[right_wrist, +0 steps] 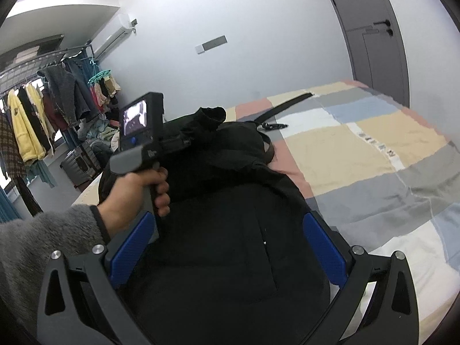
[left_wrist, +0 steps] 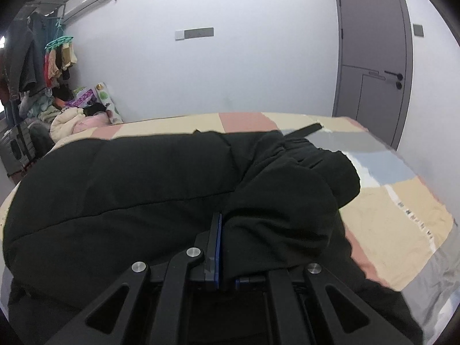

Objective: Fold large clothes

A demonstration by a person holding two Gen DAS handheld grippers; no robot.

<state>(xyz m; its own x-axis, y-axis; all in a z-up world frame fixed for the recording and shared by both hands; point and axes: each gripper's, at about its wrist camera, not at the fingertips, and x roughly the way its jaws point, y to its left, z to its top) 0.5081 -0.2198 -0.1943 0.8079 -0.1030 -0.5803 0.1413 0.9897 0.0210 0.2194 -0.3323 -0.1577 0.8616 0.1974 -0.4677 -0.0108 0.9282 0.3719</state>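
A large black padded coat (left_wrist: pixel 138 189) lies on the patchwork bedspread (left_wrist: pixel 396 218). My left gripper (left_wrist: pixel 225 241) is shut on a fold of the coat; the fabric bulges out to the right of its blue pads (left_wrist: pixel 219 247). In the right wrist view the coat (right_wrist: pixel 230 244) fills the middle. My right gripper (right_wrist: pixel 227 247) is open, its blue pads (right_wrist: pixel 130 250) wide apart over the coat, holding nothing. The left hand and its gripper handle (right_wrist: pixel 143 155) show at the left, holding a raised part of the coat.
A black belt (right_wrist: pixel 284 106) lies on the bedspread (right_wrist: pixel 373 149) beyond the coat. A clothes rack (right_wrist: pixel 43 100) with hanging garments and a suitcase (right_wrist: pixel 80 166) stand at the left. A grey door (left_wrist: pixel 373 57) is at the right.
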